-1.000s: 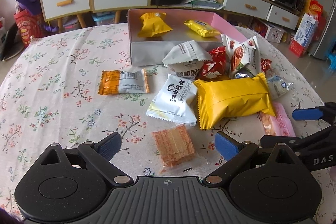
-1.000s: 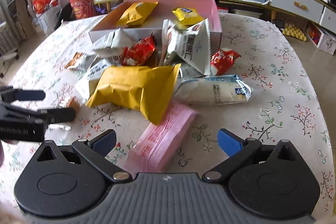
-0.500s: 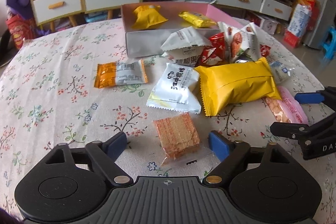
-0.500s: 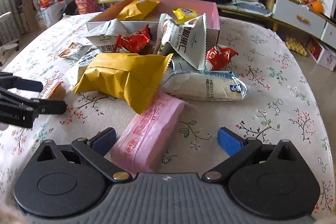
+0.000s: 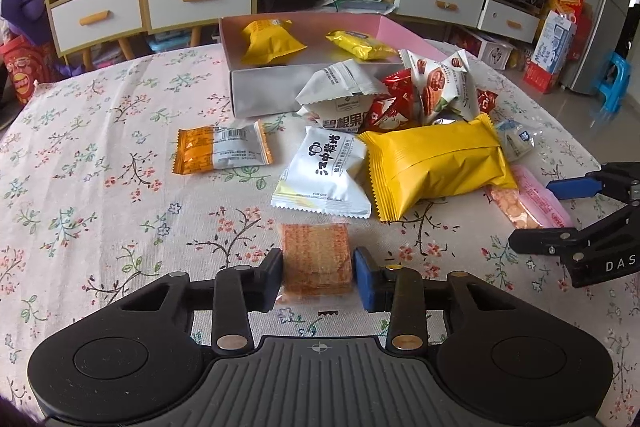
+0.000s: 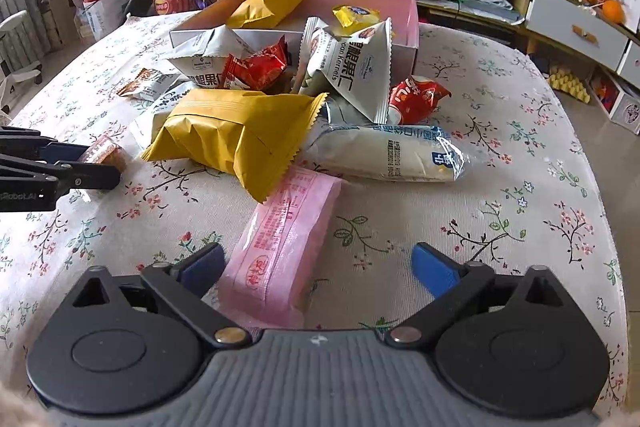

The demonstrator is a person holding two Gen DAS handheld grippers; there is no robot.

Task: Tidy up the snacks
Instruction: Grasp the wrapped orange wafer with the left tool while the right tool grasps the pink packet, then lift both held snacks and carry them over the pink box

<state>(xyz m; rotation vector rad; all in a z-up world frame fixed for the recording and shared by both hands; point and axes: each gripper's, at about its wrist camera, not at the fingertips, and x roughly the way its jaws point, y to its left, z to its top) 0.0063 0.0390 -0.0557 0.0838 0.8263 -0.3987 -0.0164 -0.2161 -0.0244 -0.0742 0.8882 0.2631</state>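
Early stage: only 2 yellow packs [image 5: 269, 41] sat in the pink box [image 5: 276, 95]; the rest cluttered the table [image 5: 80, 155]. Left gripper [image 5: 318, 273] was closing on the orange wafer pack [image 5: 316, 259], pads touching. Right gripper [image 6: 316, 265] was closing around the pink pack [image 6: 284, 239], not gripping.

Floral cream tablecloth [image 5: 100, 147], yellow packet [image 5: 436, 167], pink packet [image 6: 284, 239], pink-lined grey box [image 5: 272, 95].
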